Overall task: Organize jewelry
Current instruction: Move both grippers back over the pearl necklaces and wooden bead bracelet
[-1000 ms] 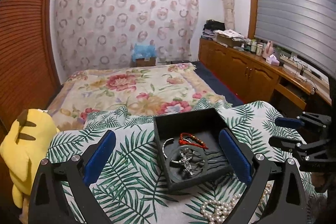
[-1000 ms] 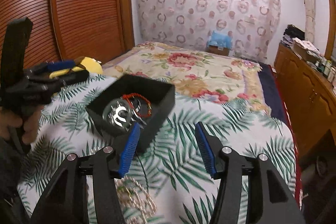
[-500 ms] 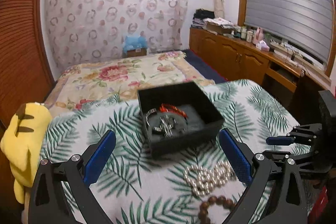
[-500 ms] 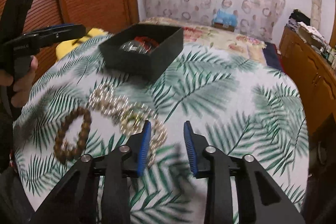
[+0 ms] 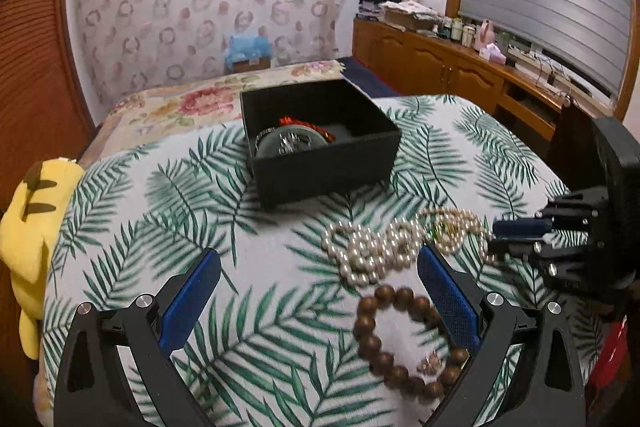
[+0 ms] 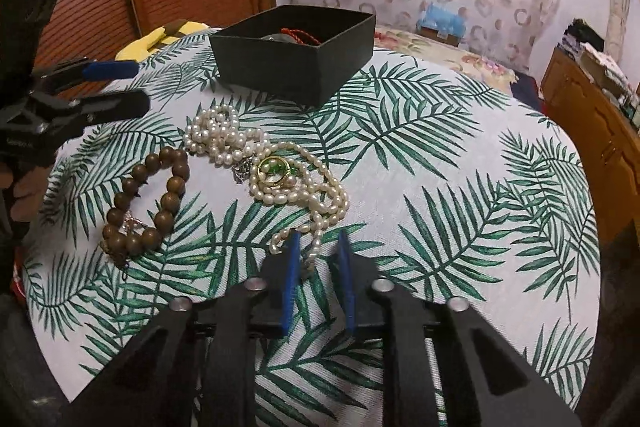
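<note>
Step in hand, as judged: pick-up of the loose pearls for transfer into the box. Right gripper [image 6: 317,247] is low over the cloth [image 6: 440,163], jaws narrowed to a slim gap, straddling the near tail of the pearls [image 6: 316,211]. Whether the pads already pinch the strand cannot be told; the tail runs down between them and is partly hidden. Nothing is lifted.

Left gripper [image 5: 320,287] is wide, holding nothing, hovering above the cloth. Its right finger [image 5: 448,291] lies over the edge of the bead bracelet [image 5: 400,339] in the left view; contact cannot be confirmed.

Outward from the right gripper:
- pearls: heaped in loops, mid-cloth, a gold ring [image 6: 274,169] with green lying on the heap
- bead bracelet: just beside the pearls, on the left-gripper side
- box [image 6: 296,55]: beyond the pearls, apart from them, open, already holding a red cord [image 5: 308,125] and a silver piece [image 5: 292,143]

Next move calls for: closing fully on the strand, then a slow high lift, since the loops are long and tangled with the ring and will trail. Risk: ring drags or drops off. The carry must clear the near box wall
</note>
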